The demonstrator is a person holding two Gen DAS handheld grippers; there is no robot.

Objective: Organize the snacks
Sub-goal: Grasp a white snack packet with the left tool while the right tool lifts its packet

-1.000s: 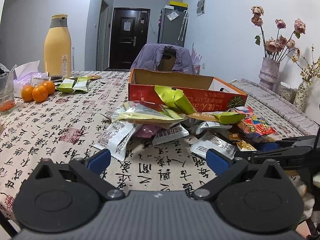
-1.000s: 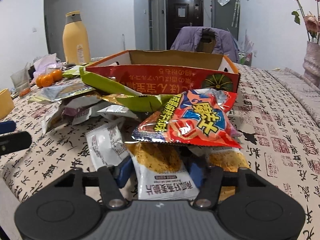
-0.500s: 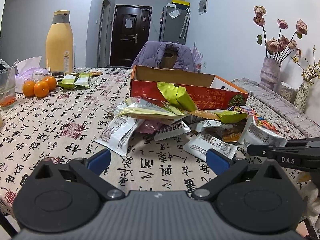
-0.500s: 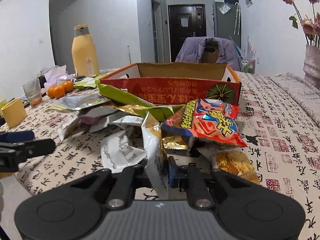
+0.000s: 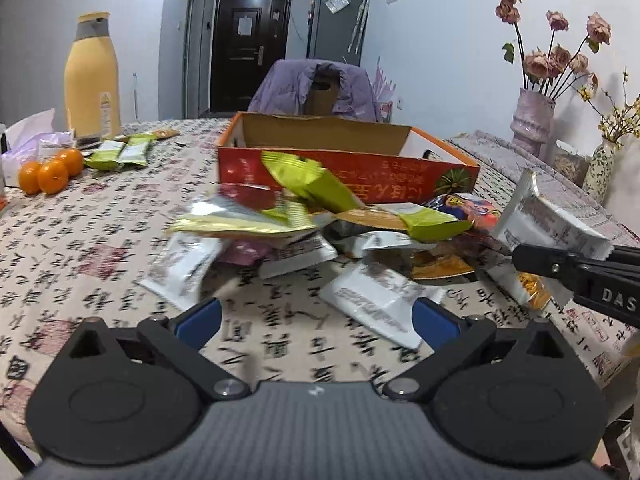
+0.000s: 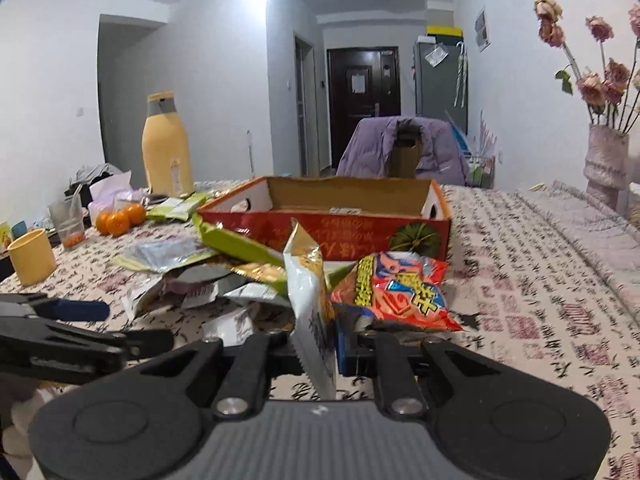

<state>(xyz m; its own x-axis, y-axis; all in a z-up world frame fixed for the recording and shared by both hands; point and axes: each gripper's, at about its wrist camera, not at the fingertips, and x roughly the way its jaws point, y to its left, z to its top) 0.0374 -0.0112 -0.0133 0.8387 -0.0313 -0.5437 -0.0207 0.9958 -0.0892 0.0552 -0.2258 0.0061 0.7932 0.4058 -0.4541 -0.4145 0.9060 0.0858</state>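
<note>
The right gripper pinches the bottom edge of a white snack packet, its fingers pressed together on the foil so that the packet stands on edge, tilted a little to 11 o'clock. In the left wrist view the same packet hangs lifted at 3 o'clock, clear of the heap, with the right gripper's black fingers clamped below it.

The left gripper is spread wide with nothing between its blue pads; it hovers over the tablecloth just short of the heap.

The snack pile lies in front of the red box: green, white and silver packets touching and overlapping. A red chip bag lies at 1 o'clock from the right gripper, just beside the held packet. The box is open; what is in it cannot be told.

At 10 o'clock stand oranges, two green packets and a yellow bottle. A vase of dried roses stands at 2 o'clock.
</note>
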